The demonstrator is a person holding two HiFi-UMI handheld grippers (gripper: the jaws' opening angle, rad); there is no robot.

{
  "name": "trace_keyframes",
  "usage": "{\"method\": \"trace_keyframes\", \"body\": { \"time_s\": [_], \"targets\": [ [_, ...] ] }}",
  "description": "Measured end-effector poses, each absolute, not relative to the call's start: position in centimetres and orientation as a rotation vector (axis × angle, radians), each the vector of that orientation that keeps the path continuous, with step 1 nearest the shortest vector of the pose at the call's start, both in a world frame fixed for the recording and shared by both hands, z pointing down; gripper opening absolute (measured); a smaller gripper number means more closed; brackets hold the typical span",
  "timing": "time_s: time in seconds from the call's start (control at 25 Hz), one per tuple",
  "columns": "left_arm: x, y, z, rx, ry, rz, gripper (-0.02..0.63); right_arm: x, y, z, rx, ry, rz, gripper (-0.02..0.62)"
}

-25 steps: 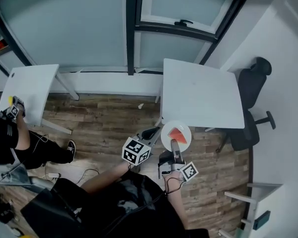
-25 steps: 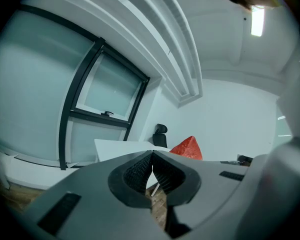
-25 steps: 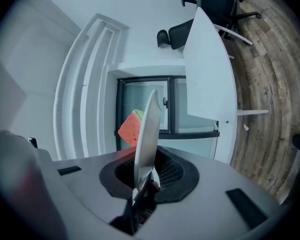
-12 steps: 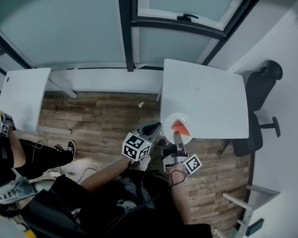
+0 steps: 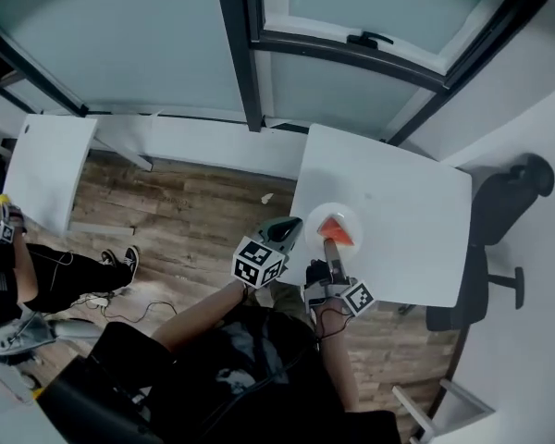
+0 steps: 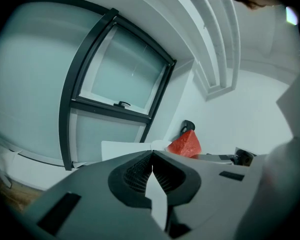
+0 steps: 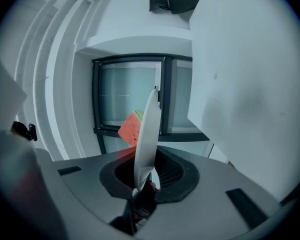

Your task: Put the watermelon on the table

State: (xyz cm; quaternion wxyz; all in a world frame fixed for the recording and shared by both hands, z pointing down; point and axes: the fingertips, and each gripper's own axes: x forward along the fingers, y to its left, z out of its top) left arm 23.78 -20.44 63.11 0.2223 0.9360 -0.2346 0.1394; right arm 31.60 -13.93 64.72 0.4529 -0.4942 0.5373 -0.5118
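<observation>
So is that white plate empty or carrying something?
Carrying something: a watermelon slice sits on the plate, whose rim the right gripper clamps.

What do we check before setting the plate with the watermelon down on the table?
1. Right gripper fingers shut on the plate rim: ok.
2. Watermelon lying on the plate: ok.
3. Plate over the table, near its front left corner: ok.
4. Gap between plate and tabletop: cannot tell.
5. Tabletop bare around the plate: ok.
6. Left gripper shut, empty, beside the plate: ok.
</observation>
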Motion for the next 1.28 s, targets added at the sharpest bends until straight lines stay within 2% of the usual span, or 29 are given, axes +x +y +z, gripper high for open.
{"method": "trace_keyframes", "body": {
  "time_s": [0.52,0.88,0.96,1.08,1.28],
  "targets": [
    [28.8,-29.7,72.4,2.484,-0.745,0.58,0.006,37.7,-25.6,76.7,-1.297,1.387,-1.485,0.057],
    [29.0,-31.1,74.5,2.406,-0.758,0.653,0.008,42.2,-30.8,87.7,-1.432,1.049,-1.647,0.057],
    [29.3,-30.9,74.2,2.411,-0.734,0.648,0.008,44.2,-30.7,88.8,-1.515,1.01,-1.651,0.058],
    [26.2,-30.3,72.8,2.418,-0.756,0.636,0.007,43.2,-30.2,90.2,-1.688,1.004,-1.71,0.065],
    [25.2,-29.3,71.2,2.444,-0.764,0.612,0.006,44.0,-29.7,90.1,-2.191,1.231,-1.806,0.131]
  ]
}}
